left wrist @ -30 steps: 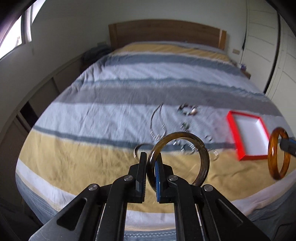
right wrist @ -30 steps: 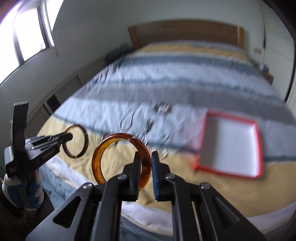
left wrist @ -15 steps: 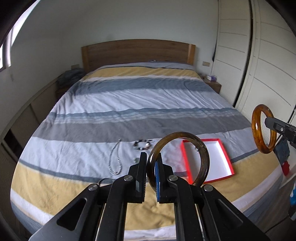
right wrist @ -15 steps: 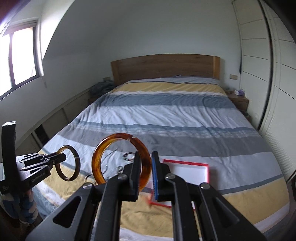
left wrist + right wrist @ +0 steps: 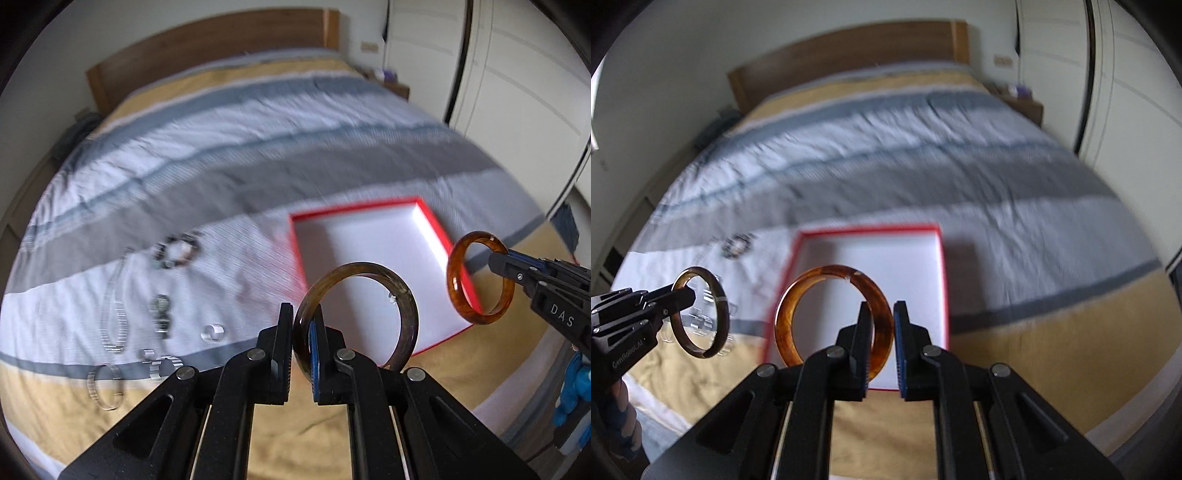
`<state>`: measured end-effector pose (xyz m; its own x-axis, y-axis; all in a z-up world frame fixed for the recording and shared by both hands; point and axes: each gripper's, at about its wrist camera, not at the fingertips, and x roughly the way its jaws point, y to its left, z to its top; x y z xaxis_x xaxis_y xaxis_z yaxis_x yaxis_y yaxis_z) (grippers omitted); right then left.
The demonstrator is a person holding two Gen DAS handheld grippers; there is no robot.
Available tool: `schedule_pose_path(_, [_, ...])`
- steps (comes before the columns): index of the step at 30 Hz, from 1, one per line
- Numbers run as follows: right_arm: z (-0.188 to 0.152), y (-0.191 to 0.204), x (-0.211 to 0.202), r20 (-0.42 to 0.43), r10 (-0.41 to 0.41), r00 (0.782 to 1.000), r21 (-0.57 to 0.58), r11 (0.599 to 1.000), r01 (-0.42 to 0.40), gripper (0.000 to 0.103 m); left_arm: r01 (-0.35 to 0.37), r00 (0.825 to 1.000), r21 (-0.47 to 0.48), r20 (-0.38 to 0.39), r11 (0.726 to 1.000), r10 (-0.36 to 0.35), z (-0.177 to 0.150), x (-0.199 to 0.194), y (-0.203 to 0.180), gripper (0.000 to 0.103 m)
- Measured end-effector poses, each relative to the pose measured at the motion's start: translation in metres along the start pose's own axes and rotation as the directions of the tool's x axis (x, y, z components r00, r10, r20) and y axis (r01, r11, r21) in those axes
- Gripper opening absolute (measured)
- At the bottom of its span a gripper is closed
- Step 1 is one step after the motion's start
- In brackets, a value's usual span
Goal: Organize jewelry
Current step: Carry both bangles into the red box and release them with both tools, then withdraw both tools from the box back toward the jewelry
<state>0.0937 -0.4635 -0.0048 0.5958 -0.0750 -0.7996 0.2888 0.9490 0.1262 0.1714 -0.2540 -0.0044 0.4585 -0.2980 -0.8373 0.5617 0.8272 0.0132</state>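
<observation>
My left gripper (image 5: 300,325) is shut on a dark brown bangle (image 5: 402,295) and holds it above the bed, near the front left corner of the red box (image 5: 369,254) with a white inside. My right gripper (image 5: 881,321) is shut on an amber bangle (image 5: 786,310) above the box (image 5: 879,251). The amber bangle (image 5: 456,280) and right gripper show at the right of the left wrist view. The dark bangle (image 5: 720,306) and left gripper show at the left of the right wrist view.
Loose jewelry lies on the striped bedspread left of the box: a beaded bracelet (image 5: 179,251), a silver chain (image 5: 114,317), a silver bangle (image 5: 105,384), a small ring (image 5: 213,332) and other small pieces. A wooden headboard (image 5: 207,51) is at the far end, white wardrobe doors (image 5: 517,92) at the right.
Both grippers have tilted down and moved in toward the red box, each still holding its bangle. The box now lies much closer, under both bangles.
</observation>
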Motion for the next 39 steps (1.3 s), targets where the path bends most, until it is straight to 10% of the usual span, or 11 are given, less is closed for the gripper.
schedule_pose_path(21, [-0.031,-0.001,0.105,-0.193,-0.111,0.975,-0.196,0.978,0.073,0.010,-0.027,0.976,-0.025,-0.217,0.999,0.021,-0.023,0.128,-0.028,0.010])
schedule_pose_path(32, [-0.025,0.011,0.079,-0.126,-0.157,0.980,-0.275,0.954,0.118,0.019,0.037,0.979,-0.089,-0.194,0.995,-0.054,-0.020,0.116,-0.022,0.015])
schedule_pose_path(39, [-0.009,0.001,-0.008,0.018,-0.097,0.995,-0.161,0.982,0.098,0.034,0.090,0.996,-0.110,-0.009,0.990,-0.092,-0.013,0.041,-0.017,0.017])
